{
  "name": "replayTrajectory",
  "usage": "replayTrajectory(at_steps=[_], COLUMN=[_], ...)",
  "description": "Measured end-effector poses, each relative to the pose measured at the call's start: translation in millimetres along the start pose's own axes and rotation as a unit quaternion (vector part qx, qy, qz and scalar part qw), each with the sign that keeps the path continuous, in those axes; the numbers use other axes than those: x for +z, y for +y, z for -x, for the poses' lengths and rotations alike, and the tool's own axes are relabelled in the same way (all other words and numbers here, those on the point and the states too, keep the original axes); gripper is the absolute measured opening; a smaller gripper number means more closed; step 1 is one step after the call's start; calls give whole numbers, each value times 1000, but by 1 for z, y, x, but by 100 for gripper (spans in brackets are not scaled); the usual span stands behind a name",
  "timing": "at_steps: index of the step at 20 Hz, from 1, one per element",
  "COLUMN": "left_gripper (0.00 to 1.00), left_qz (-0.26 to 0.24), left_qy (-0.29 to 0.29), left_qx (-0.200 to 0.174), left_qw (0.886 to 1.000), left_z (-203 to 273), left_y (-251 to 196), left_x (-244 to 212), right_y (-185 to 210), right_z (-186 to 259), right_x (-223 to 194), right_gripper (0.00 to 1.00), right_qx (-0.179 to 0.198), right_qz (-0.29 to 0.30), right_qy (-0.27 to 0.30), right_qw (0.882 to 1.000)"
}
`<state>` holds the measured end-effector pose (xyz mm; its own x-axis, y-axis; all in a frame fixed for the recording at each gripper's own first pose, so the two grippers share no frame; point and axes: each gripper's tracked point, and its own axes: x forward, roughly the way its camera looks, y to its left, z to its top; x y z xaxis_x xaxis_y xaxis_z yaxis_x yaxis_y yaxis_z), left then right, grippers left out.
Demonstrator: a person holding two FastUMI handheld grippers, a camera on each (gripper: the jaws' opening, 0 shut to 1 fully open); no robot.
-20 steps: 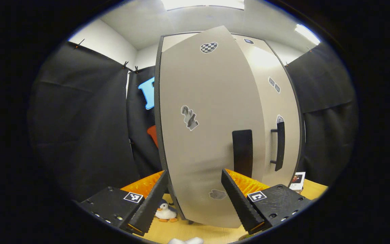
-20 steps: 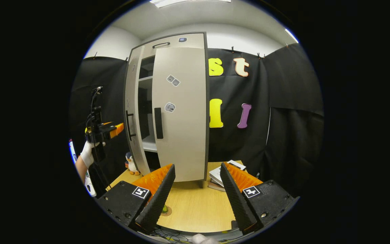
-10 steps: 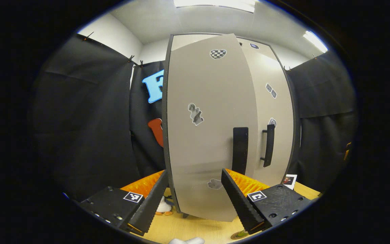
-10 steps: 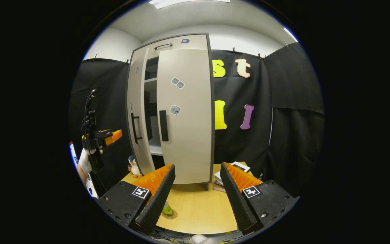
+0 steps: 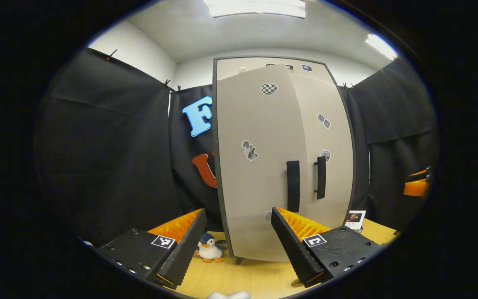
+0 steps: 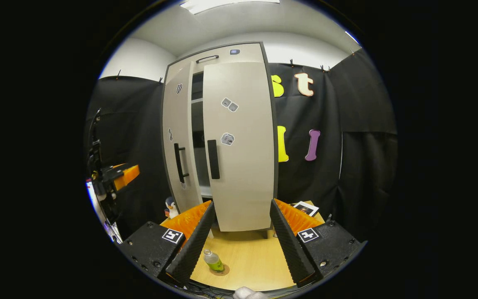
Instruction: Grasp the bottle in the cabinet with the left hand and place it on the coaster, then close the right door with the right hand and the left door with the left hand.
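Tongs: the left tongs (image 5: pixel 235 249) and right tongs (image 6: pixel 241 245) both gape wide, holding and touching nothing; the bottle (image 6: pixel 213 261) stands on the coaster (image 6: pixel 220 271) on the worktop (image 6: pixel 247 261).

— What do you have on the right gripper view?

— My right gripper (image 6: pixel 241 243) hangs with its jaws spread, nothing between them. Ahead, the cabinet (image 6: pixel 222 137): right door (image 6: pixel 241 145) looks closed, left door (image 6: pixel 179 141) ajar.

— And the bottle?

— The bottle (image 6: pixel 213 260) stands upright on the coaster (image 6: pixel 221 270), on the table (image 6: pixel 247 261). The left gripper (image 6: pixel 120 176) is at the far left; I can't tell its jaws. A penguin toy (image 6: pixel 171 207) sits beside the left door.
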<state>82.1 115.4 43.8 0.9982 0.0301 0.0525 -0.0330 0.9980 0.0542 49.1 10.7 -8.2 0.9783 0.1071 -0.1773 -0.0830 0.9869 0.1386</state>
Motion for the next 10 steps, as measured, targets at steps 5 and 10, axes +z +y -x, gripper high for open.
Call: replayTrajectory(at_steps=[5,10], left_gripper=[96,96], left_qz=[-1,3], left_qy=[26,44], left_qx=[31,22], left_qw=[999,999], left_z=[42,49], left_y=[9,-3], left_x=[-33,-49], right_y=[-6,-14], right_z=[-7,-10], right_x=[-2,-12], right_gripper=[82,82], right_qx=[-23,-40], right_qz=[-7,9], right_qy=[-9,-2], right_qw=[1000,999])
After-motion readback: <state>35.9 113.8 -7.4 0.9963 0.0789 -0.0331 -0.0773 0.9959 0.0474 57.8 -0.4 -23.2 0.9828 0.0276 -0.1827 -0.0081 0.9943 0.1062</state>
